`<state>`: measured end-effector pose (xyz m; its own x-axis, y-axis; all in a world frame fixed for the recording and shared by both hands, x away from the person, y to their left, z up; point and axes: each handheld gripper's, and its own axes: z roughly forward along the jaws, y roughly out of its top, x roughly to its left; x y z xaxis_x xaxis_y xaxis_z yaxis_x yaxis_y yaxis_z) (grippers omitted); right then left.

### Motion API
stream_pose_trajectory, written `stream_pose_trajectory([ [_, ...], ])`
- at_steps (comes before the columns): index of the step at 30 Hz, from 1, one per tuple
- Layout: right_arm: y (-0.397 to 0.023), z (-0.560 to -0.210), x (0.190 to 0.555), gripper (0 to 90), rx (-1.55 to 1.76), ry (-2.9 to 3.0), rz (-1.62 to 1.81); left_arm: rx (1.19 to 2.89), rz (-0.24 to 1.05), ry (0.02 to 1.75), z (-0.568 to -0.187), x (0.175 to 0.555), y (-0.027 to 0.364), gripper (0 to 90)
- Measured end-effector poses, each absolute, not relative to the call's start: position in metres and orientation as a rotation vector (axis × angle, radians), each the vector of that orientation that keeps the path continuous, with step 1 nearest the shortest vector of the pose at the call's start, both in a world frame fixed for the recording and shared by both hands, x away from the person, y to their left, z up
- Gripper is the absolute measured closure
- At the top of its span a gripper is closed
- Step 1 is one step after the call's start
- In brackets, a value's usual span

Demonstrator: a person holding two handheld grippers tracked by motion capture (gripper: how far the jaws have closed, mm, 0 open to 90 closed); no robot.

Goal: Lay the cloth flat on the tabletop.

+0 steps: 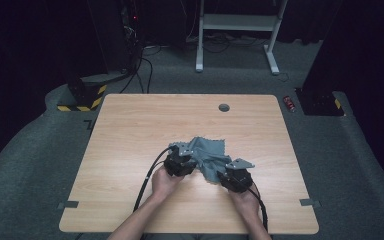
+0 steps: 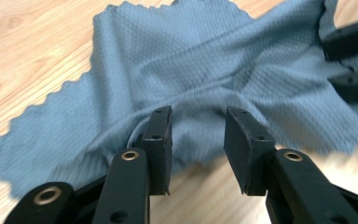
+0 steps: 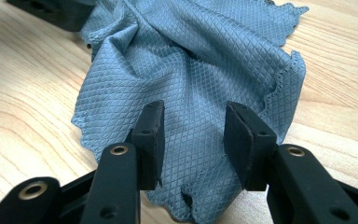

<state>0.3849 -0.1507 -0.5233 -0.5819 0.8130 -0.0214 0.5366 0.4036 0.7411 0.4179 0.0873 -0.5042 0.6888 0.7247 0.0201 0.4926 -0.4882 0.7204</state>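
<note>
My left gripper [image 2: 198,135] stands with its jaws parted over the near edge of the crumpled blue-grey waffle-weave cloth [image 2: 200,65], pads pressing nothing. My right gripper [image 3: 193,135] is likewise agape, the cloth's corner lying between its pads. The cloth sits mid-way across the pale wooden table [image 1: 130,125]. I judge I'm lining up two grasps; next, close on each edge. What lies under the bunched folds stays hidden.

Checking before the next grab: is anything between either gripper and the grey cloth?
Nothing visible is. The left gripper and right gripper each have open jaws straddling the grey cloth, which lies crumpled on the table.
</note>
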Motion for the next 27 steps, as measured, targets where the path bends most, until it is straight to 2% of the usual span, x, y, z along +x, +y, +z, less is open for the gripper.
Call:
stream_pose_trajectory([
  [5, -0.151, -0.523, 0.385, 58.5, 1.159, 2.286, 0.998, 2.186, 0.391, 0.944, -0.51, 0.42, 0.088, 64.8],
  [7, -0.151, -0.523, 0.385, 58.5, 1.162, 2.285, 0.998, 2.189, 0.373, 0.942, -0.513, 0.423, 0.087, 71.4],
  [8, -0.151, -0.523, 0.385, 58.5, 1.162, 2.285, 0.998, 2.188, 0.363, 0.94, -0.514, 0.424, 0.087, 71.4],
  [9, -0.151, -0.523, 0.385, 58.5, 1.161, 2.285, 0.999, 2.186, 0.348, 0.937, -0.514, 0.425, 0.087, 76.5],
  [15, -0.151, -0.523, 0.385, 58.5, 1.163, 2.285, 0.999, 2.197, 0.343, 0.925, -0.513, 0.427, 0.089, 86.2],
  [27, -0.151, -0.523, 0.385, 58.5, 1.163, 2.285, 0.999, 2.168, 0.28, 0.89, -0.5, 0.413, 0.105, 87.2],
])
